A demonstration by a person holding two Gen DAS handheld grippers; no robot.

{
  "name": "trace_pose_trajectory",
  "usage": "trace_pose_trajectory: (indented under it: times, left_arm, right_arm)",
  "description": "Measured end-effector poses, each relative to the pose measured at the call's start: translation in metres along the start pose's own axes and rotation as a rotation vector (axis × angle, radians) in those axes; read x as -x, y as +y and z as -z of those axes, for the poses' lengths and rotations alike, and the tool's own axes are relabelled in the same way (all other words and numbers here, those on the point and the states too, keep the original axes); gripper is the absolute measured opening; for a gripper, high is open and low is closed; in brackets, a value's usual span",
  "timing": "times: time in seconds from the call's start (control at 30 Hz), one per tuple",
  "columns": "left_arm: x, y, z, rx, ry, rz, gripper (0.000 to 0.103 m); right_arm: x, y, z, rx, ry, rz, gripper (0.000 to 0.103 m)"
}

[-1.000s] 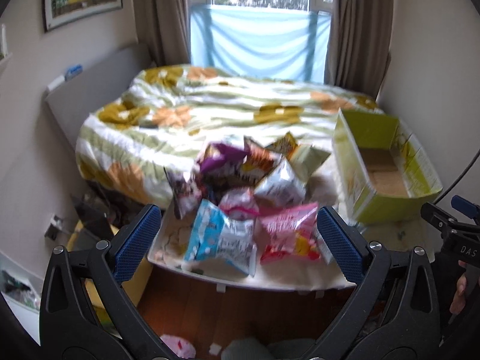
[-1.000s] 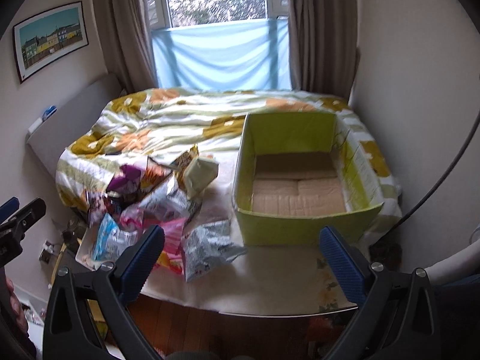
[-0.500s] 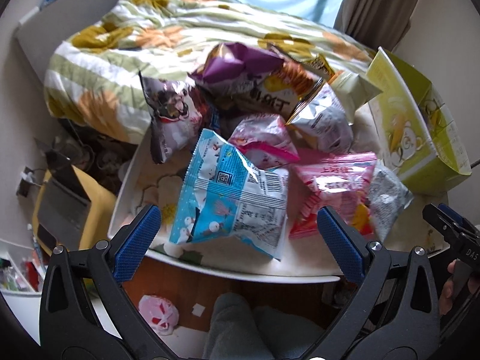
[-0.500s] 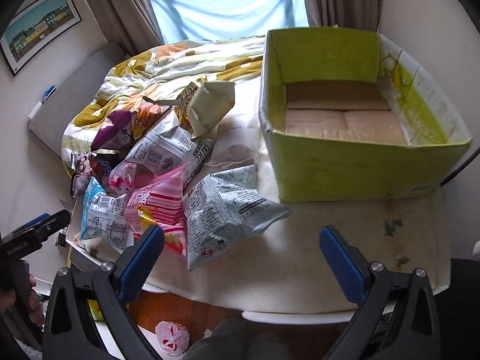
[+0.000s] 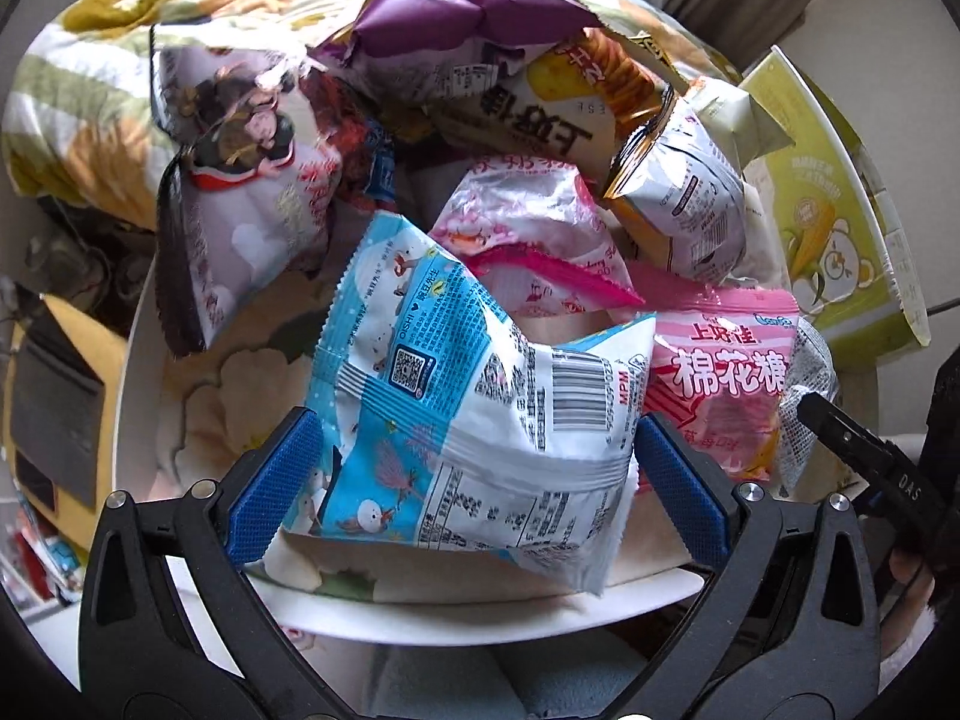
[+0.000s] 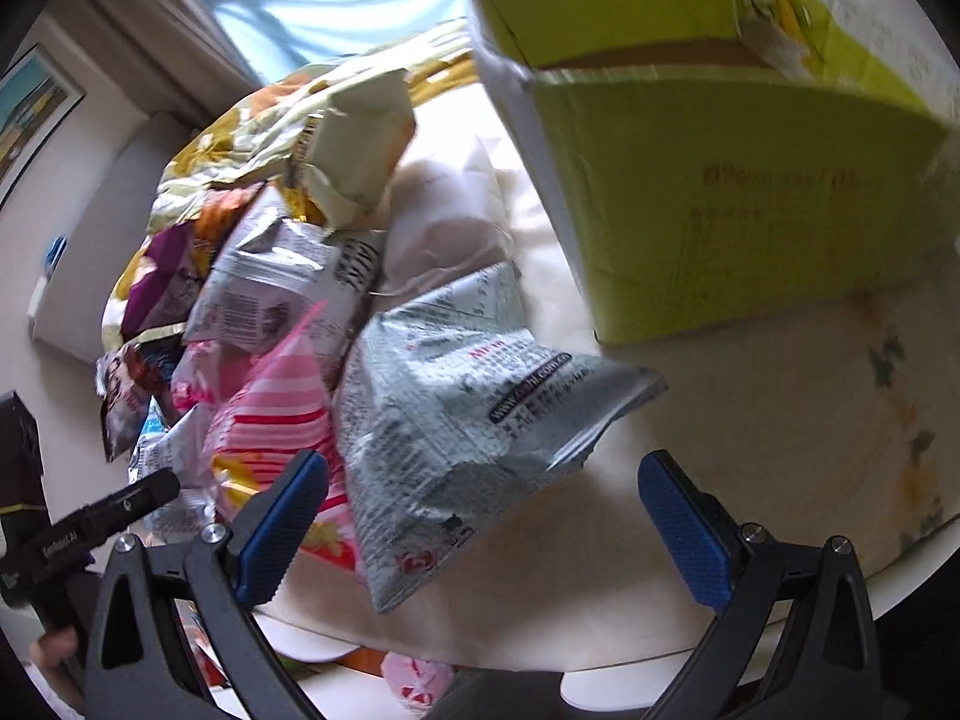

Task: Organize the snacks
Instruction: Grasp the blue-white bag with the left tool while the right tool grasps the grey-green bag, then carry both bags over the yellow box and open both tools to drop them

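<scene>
Two claws spread wide, left claw point(image 5: 474, 480) around blue snack bag point(image 5: 474, 420), right claw point(image 6: 480, 516) over grey bag point(image 6: 456, 420).

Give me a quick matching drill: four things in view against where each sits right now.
Things:
1. blue bag
2. grey bag
3. green box
4. purple bag

Places:
A. far side of the pile
B. between the left gripper's pads
C. right of the snack pile
D. in front of the right gripper

Pairs: 1-B, 2-D, 3-C, 4-A
</scene>
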State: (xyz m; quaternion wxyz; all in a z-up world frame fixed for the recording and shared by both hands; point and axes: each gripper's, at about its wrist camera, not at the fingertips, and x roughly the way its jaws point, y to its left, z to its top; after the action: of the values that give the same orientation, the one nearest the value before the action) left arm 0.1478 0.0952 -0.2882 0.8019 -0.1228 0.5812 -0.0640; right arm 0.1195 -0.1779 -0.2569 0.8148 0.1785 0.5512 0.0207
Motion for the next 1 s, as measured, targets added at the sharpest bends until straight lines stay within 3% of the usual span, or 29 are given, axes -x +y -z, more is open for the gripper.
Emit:
trace_pose_trajectory:
  times: [0.37,0.77,0.87,0.93,1.0]
  left_arm:
    - [-0.025,-0.002,0.003,-0.049,0.050,-0.014,0.103]
    - [-0.016,-0.010,0.000,-0.078,0.040,0.016,0.077]
    - [-0.006,-0.010,-0.005,-0.078,0.038,0.034,0.074]
    - [0.003,-0.005,-0.008,-0.072,0.035,0.047,0.073]
    - [0.007,-0.005,-0.010,-0.067,0.032,0.058,0.072]
  right_arm:
    - [-0.021,-0.004,-0.006,-0.044,0.025,-0.025,0.102]
    - [-0.035,-0.002,-0.015,-0.041,0.028,-0.052,0.099]
    - [-0.035,-0.001,-0.015,-0.033,0.028,-0.073,0.090]
    - [-0.032,-0.003,-0.013,-0.029,0.032,-0.106,0.073]
    - [-0.032,-0.003,-0.014,-0.029,0.034,-0.125,0.067]
